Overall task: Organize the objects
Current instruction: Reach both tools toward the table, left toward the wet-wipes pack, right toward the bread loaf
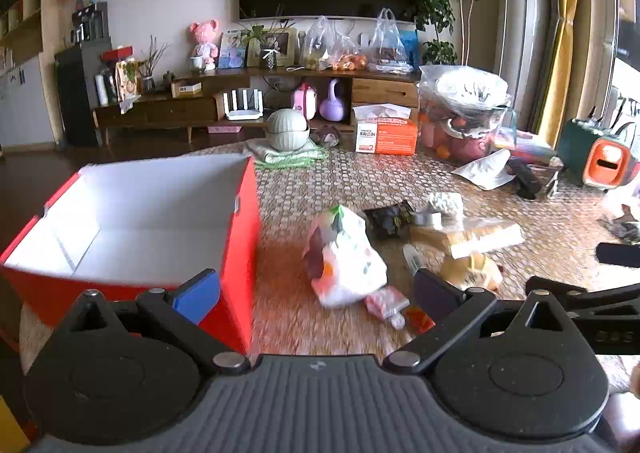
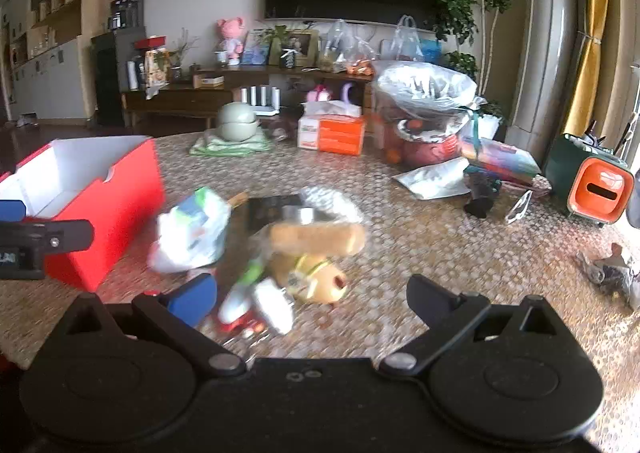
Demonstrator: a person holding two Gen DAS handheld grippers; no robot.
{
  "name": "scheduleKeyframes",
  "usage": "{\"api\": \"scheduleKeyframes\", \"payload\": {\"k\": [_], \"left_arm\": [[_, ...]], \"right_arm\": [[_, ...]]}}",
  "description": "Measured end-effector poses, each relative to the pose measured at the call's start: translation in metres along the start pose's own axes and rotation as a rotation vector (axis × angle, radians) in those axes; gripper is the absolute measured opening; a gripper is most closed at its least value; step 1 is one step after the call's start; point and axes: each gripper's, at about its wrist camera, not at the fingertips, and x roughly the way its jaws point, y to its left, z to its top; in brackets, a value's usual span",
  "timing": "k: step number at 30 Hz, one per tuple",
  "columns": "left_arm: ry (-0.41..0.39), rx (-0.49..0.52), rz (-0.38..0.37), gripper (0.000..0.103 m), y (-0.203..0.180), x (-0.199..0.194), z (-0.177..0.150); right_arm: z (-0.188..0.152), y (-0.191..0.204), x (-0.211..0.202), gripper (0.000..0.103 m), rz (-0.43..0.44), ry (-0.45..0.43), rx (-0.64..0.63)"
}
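An open red box (image 1: 236, 253) with a white inside stands at the left of the table, also in the right wrist view as the red box (image 2: 120, 193). A heap of small packets lies to its right: a white printed bag (image 1: 348, 257), a black packet (image 1: 386, 219), a wrapped roll (image 2: 316, 239) and a yellow pouch (image 2: 316, 281). My left gripper (image 1: 316, 293) is open just before the white bag, holding nothing. My right gripper (image 2: 312, 299) is open over the near edge of the heap, also holding nothing.
On the far side of the woven table mat (image 1: 304, 193) are an orange tissue box (image 1: 386, 135), a green lidded pot (image 1: 287, 129), a plastic bag of goods (image 1: 464, 113) and a green-orange appliance (image 2: 588, 181). A TV cabinet stands behind.
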Motion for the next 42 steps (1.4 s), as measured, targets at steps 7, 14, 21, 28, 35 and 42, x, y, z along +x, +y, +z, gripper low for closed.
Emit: {"api": "scheduleKeyframes", "payload": {"k": [7,14,21,28,35,42], "left_arm": [[0.016,0.06,0.045,0.103,-0.022,0.053,0.013],[0.07,0.08,0.073,0.103,-0.027,0.098,0.012],[0.092,0.121,0.101,0.103,-0.03,0.129,0.008],[0.1,0.196,0.111,0.103,-0.041,0.145,0.003],[0.142,0.145,0.07,0.098,-0.039,0.159,0.0],[0.161,0.104,0.037,0.059,-0.036,0.163,-0.001]], "right_arm": [[0.025,-0.016,0.033,0.101,-0.023,-0.001,-0.013],[0.055,-0.023,0.085,0.101,0.005,0.085,0.02],[0.061,-0.013,0.139,0.101,0.028,0.198,0.033],[0.052,-0.005,0.169,0.102,0.0,0.307,0.027],[0.047,-0.006,0.172,0.101,0.014,0.329,0.023],[0.047,-0.009,0.174,0.091,0.041,0.335,0.049]]}}
